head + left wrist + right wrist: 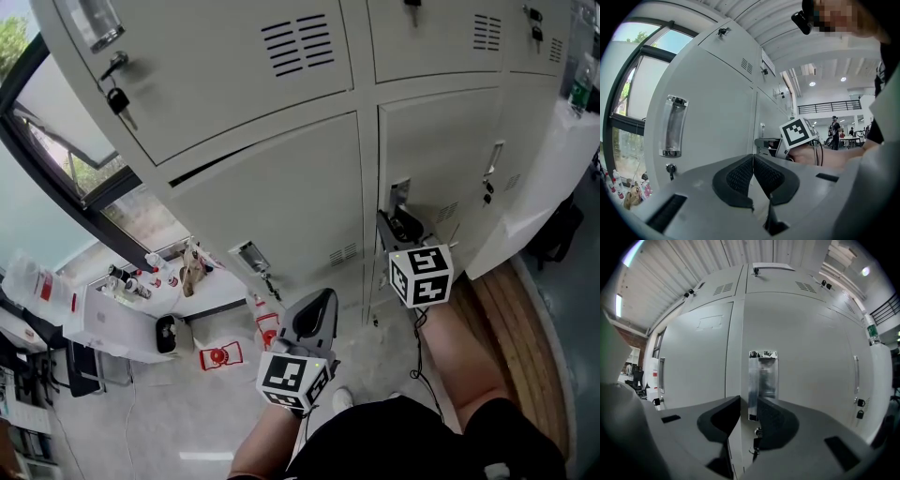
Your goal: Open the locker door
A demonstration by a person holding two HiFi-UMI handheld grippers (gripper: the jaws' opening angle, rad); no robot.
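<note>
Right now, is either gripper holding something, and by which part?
Nothing seems held. The right gripper stands open at the lower end of the door handle; the left gripper is shut and empty.

Floor: pale grey, smooth.
Standing on it: grey lockers; white table at left.
Lying on it: red-and-white packet.
On table: small bottles.
Right side: wooden strip.

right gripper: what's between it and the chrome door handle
Nothing: the handle stands right at the right gripper's parted jaws, per the right gripper view.
</note>
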